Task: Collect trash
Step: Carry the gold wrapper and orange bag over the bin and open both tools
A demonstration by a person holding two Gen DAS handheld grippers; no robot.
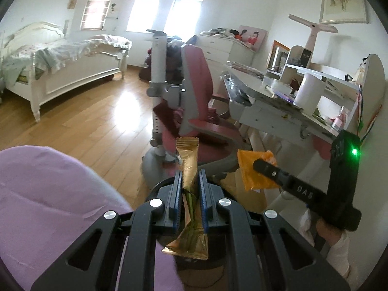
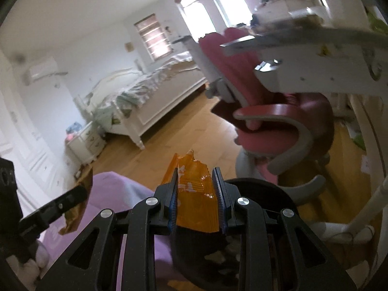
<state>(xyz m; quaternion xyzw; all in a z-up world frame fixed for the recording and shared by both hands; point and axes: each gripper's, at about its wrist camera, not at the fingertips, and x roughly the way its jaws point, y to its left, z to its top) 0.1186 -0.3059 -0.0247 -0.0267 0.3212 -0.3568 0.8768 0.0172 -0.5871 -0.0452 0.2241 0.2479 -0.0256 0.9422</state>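
Observation:
My left gripper [image 1: 190, 177] is shut on a long gold wrapper [image 1: 189, 169] that sticks out ahead of the fingers and hangs back between them. My right gripper [image 2: 197, 181] is shut on a crumpled orange wrapper [image 2: 194, 194]. The right gripper also shows in the left wrist view [image 1: 260, 163], holding the orange wrapper [image 1: 252, 172] to the right of the gold one. The left gripper and gold wrapper [image 2: 77, 208] show at the left of the right wrist view. A dark round bin [image 2: 254, 186] lies below both grippers, with bits of trash inside.
A purple cushion [image 1: 48, 194] lies at the lower left. A pink desk chair [image 1: 194, 97] on a grey base stands ahead. A white desk [image 1: 278, 104] with clutter is at the right. A white bed [image 1: 60, 68] stands far left on the wooden floor.

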